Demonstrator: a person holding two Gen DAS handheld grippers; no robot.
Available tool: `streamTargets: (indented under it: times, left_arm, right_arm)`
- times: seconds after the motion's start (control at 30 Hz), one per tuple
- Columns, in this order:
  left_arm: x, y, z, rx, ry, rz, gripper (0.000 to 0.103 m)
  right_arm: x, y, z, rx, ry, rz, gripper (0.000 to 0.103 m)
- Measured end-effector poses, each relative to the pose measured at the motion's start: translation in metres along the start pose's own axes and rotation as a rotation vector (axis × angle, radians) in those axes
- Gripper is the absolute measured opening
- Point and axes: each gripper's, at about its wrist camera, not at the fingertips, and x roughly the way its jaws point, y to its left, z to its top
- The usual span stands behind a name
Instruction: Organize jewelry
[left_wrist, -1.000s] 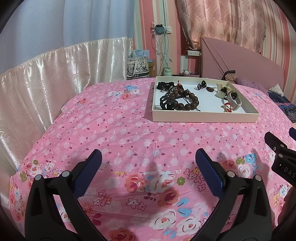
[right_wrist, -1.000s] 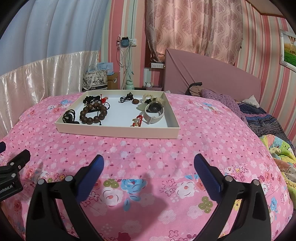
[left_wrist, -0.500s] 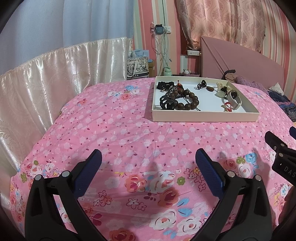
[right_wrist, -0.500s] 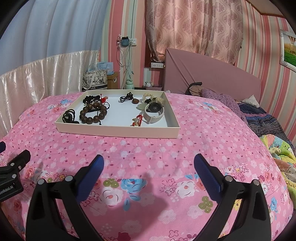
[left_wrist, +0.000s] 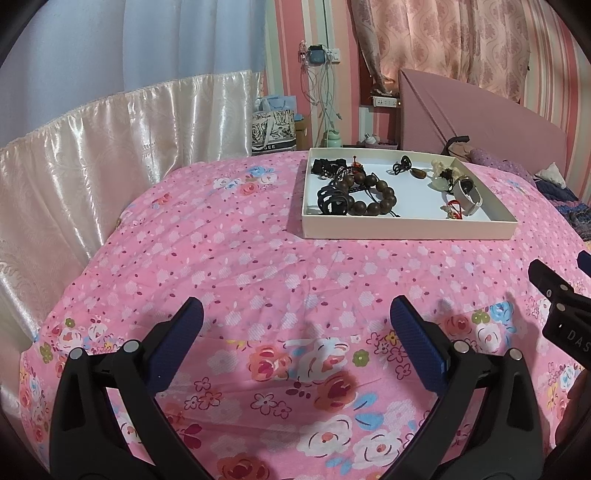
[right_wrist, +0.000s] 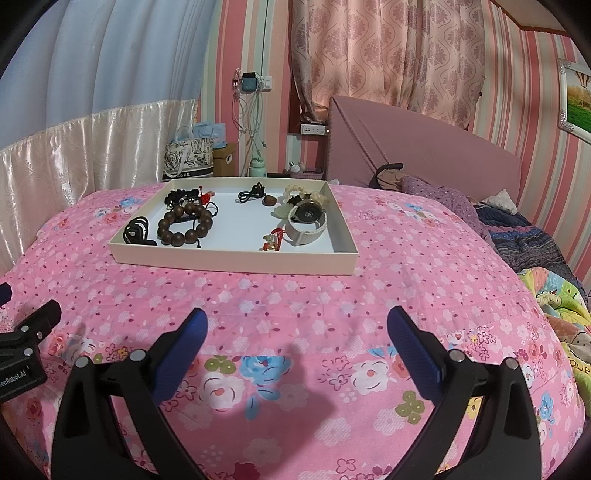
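The jewelry is all lying in the tray, which is sitting on the bed toward its far side. At the tray's left end, a bead bracelet is touching a black cord at the near corner, and more dark pieces are bunching at the far corner. A pendant on a cord is lying near the far middle. At the right end a watch is resting against a pale bracelet, with a small red charm just near of it. Nothing is lying loose on the bed itself, so gathering looks done or never needed; what is probably left is separating the tangled left cluster and spacing the pieces out, and that sorting is not looking started.

The left gripper is hovering over the near part of the bed, well apart from the tray, its jaws spread wide and gripping nothing. The right gripper is hanging beside it at a similar height, jaws equally wide, also empty and touching nothing. Each is showing at the edge of the other's view.
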Motion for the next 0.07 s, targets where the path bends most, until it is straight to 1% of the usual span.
streamTargets:
  times: [0.07]
  left_arm:
    - [0.0003,0.0003,0.0002,-0.002,0.001,-0.001,0.100]
  right_arm:
    - [0.0002,0.0000,0.0003,0.000,0.000,0.000,0.098]
